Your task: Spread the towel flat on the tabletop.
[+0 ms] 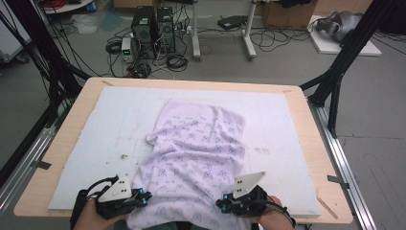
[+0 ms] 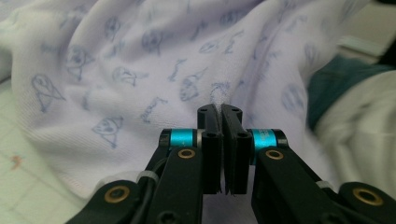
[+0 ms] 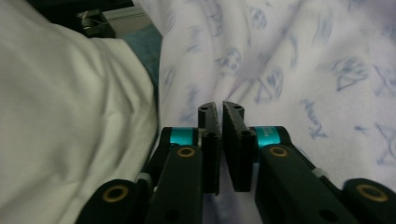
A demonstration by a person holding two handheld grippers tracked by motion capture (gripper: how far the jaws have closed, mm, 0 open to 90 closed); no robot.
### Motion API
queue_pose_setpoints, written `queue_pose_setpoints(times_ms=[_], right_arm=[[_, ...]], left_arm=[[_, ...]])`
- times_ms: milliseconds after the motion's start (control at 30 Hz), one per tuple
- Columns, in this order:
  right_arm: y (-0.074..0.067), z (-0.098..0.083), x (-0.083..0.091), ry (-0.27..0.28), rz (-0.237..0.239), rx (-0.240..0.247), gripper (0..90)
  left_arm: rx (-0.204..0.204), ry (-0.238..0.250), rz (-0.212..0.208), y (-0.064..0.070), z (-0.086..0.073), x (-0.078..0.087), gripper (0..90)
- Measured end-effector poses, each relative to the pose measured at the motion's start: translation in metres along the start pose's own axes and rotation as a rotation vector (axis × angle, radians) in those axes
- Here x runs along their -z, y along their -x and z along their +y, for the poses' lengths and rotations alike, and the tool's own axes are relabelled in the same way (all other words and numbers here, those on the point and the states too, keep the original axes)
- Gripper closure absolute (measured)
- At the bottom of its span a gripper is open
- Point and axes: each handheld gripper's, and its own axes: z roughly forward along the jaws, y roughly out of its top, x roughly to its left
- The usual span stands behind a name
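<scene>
Both grippers, left gripper [image 1: 142, 197] and right gripper [image 1: 221, 205], clenched on near hem of lilac printed cloth [image 1: 201, 148] | step: hem held on white mat [image 1: 110, 124] | next: likely lift together, evenly.

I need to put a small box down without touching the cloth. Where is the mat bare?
The grey mat is bare left of the printed cloth, out to its left edge, and right of the cloth toward the right edge. A bare strip also runs along the far edge. The near middle is crowded: the left gripper and right gripper sit at the cloth's near corners.
</scene>
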Motion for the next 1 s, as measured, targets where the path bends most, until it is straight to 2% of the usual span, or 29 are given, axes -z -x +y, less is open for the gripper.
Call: queue_pose_setpoints(times_ms=[33, 100, 233, 300, 367, 433, 467, 533, 567, 600, 633, 767, 900, 933, 967, 1000], right_arm=[[-0.006, 0.005, 0.004, 0.001, -0.003, 0.017, 79.7], [-0.005, 0.013, 0.01, 0.012, -0.056, 0.044, 71.8], [0.024, 0.015, 0.01, -0.018, -0.217, 0.022, 61.7], [0.039, 0.01, 0.004, -0.041, -0.254, 0.004, 60.6], [0.051, 0.004, -0.004, -0.066, -0.277, -0.012, 60.0], [0.059, -0.003, -0.011, -0.085, -0.28, -0.04, 61.5], [0.061, -0.006, -0.015, -0.101, -0.283, -0.052, 64.2], [0.062, -0.01, -0.017, -0.069, -0.256, -0.058, 74.8], [0.061, -0.011, -0.017, -0.059, -0.247, -0.06, 82.9], [0.059, -0.012, -0.017, -0.054, -0.242, -0.046, 86.5], [0.058, -0.012, -0.017, -0.057, -0.245, -0.032, 87.3], [0.053, -0.012, -0.006, -0.065, -0.238, -0.025, 87.9], [0.043, -0.015, 0.021, -0.041, -0.236, -0.02, 87.8], [0.04, -0.015, 0.027, -0.037, -0.234, -0.024, 87.5], [0.038, -0.016, 0.033, -0.026, -0.224, -0.017, 86.3], [0.036, -0.016, 0.04, -0.015, -0.233, -0.021, 82.6]], left_arm=[[0.001, 0.008, 0.002, 0.001, 0.002, 0.004, 81.4], [0.003, 0.017, 0.036, -0.003, 0.007, 0.006, 63.6], [0.001, 0.009, 0.106, -0.029, 0.011, -0.01, 56.2], [0.019, -0.006, 0.13, -0.043, 0.009, -0.024, 56.3], [0.036, -0.043, 0.161, -0.054, 0.006, -0.037, 56.8], [0.043, -0.081, 0.163, -0.06, 0.002, -0.048, 61.4], [0.038, -0.082, 0.153, -0.06, -0.001, -0.051, 69.1], [0.036, -0.064, 0.138, -0.058, -0.002, -0.051, 82.5], [0.023, -0.066, 0.151, -0.055, -0.002, -0.05, 86.3], [0.018, -0.069, 0.153, -0.054, -0.002, -0.049, 87.1], [0.016, -0.071, 0.15, -0.052, -0.002, -0.048, 87.5], [0.027, -0.04, 0.148, -0.044, -0.005, -0.033, 87.9], [0.044, -0.002, 0.095, -0.031, -0.004, -0.013, 87.0], [0.043, 0.011, 0.08, -0.028, -0.002, -0.009, 85.7], [0.035, 0.016, 0.08, -0.025, 0.001, -0.004, 80.3], [0.034, 0.015, 0.086, -0.025, 0.002, -0.003, 71.2]])
